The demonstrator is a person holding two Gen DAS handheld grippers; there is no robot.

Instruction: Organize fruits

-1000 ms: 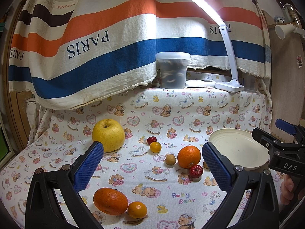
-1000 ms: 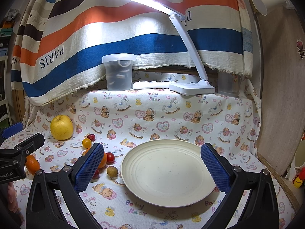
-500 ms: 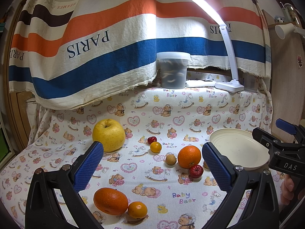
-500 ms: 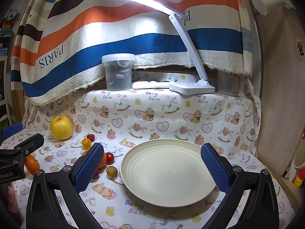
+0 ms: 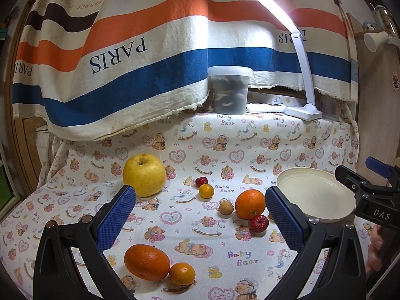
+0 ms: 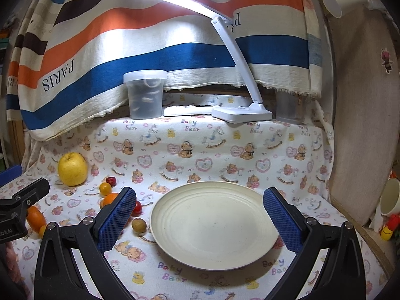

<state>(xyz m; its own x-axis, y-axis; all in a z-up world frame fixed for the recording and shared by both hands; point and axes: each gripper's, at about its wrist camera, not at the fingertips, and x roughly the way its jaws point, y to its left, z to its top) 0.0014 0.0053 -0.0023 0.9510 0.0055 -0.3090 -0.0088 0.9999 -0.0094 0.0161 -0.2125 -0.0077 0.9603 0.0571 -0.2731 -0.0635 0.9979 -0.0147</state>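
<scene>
Fruit lies loose on the bear-print cloth. In the left wrist view a yellow apple (image 5: 144, 174) sits far left, an orange (image 5: 250, 204) mid-right with a small red fruit (image 5: 259, 223) and a brown one (image 5: 226, 208) beside it, and a large orange (image 5: 147, 262) touching a small one (image 5: 182, 273) near the front. My left gripper (image 5: 200, 218) hangs open above the cloth, holding nothing. The cream plate (image 6: 212, 222) is bare; my right gripper (image 6: 199, 218) is open over it. The yellow apple (image 6: 72, 168) shows at far left in the right wrist view.
A lidded tub (image 5: 230, 90) and a white desk lamp (image 5: 303, 111) stand at the back under a striped hanging cloth. A wooden panel (image 6: 360, 115) closes off the right side. A cup (image 6: 390, 197) sits beyond the table's right edge.
</scene>
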